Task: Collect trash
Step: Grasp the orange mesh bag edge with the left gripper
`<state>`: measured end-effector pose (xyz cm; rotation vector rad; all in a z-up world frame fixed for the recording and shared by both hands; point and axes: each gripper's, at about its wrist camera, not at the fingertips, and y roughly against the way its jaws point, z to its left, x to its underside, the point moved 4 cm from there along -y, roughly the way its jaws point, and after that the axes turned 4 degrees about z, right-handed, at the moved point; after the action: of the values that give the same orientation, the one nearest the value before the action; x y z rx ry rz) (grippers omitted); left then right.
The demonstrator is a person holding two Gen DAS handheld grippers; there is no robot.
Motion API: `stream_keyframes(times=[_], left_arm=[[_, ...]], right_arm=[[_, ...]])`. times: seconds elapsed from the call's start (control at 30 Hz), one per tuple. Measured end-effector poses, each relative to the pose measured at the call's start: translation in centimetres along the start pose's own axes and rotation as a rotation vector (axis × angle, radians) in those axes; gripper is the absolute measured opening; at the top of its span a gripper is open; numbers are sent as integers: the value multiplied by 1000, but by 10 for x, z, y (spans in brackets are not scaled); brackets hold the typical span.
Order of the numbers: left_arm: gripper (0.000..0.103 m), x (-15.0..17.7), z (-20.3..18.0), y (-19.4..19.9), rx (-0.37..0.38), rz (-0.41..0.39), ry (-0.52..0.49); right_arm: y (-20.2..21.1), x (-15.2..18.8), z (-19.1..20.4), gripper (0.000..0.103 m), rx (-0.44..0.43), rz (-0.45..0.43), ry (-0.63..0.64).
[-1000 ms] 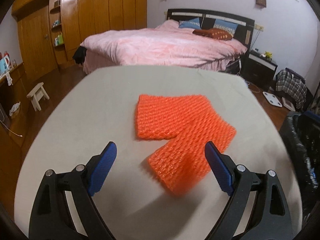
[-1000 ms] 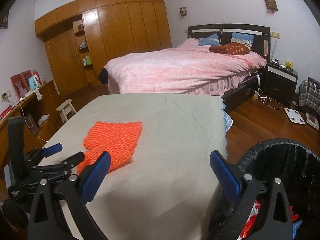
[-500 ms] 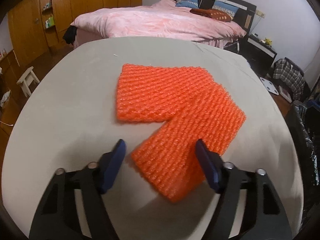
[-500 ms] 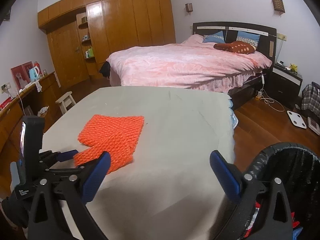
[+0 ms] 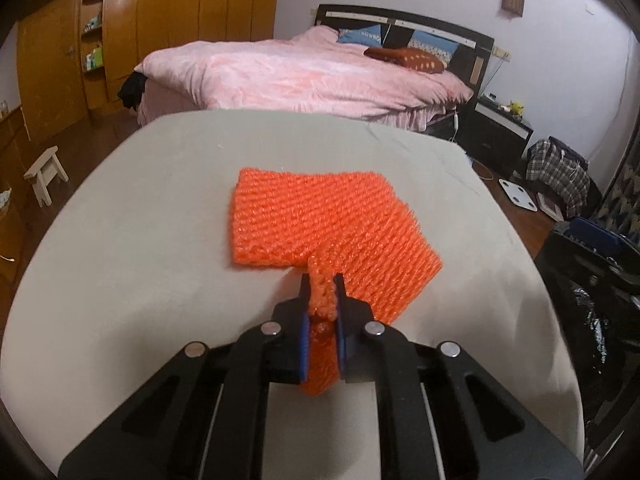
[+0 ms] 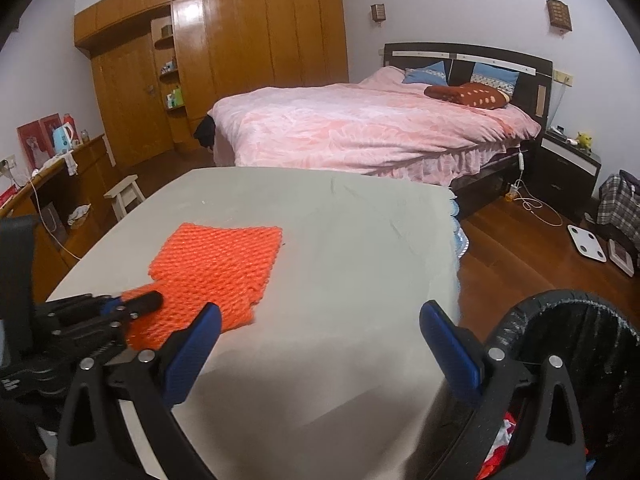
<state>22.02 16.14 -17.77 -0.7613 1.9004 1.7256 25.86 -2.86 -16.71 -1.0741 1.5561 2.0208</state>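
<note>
Two orange foam net sleeves lie overlapped on the grey table (image 5: 140, 240). My left gripper (image 5: 322, 280) is shut on the near edge of the nearer sleeve (image 5: 372, 256), pinching it into a fold; the farther sleeve (image 5: 304, 208) lies flat behind it. In the right wrist view the sleeves (image 6: 224, 256) sit at the table's left, with the left gripper (image 6: 148, 302) closed on their near corner. My right gripper (image 6: 320, 320) is open and empty above the table's front right part. A black-lined trash bin (image 6: 580, 344) stands low at the right, with red trash inside.
The bin's rim also shows at the right edge of the left wrist view (image 5: 592, 280). Beyond the table are a pink bed (image 6: 360, 128), a white stool (image 6: 128, 196), a wooden wardrobe (image 6: 240, 56) and a floor scale (image 6: 588, 244).
My left gripper moved forward onto the nearer sleeve and closed on its near edge, bunching it between the pads. My right gripper stayed open and shifted only slightly.
</note>
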Motion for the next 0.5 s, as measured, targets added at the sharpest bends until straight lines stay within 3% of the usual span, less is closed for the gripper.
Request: stream_keyframes(times=[0.17,0.5], left_arm=[[9,-1,4,9,-14,-12,11],[9,-27,27,65,-98,-191,56]], right_arm=[[1,-2,1,97,0,-3,-3],[-15,-8,17,97,-19,10,9]])
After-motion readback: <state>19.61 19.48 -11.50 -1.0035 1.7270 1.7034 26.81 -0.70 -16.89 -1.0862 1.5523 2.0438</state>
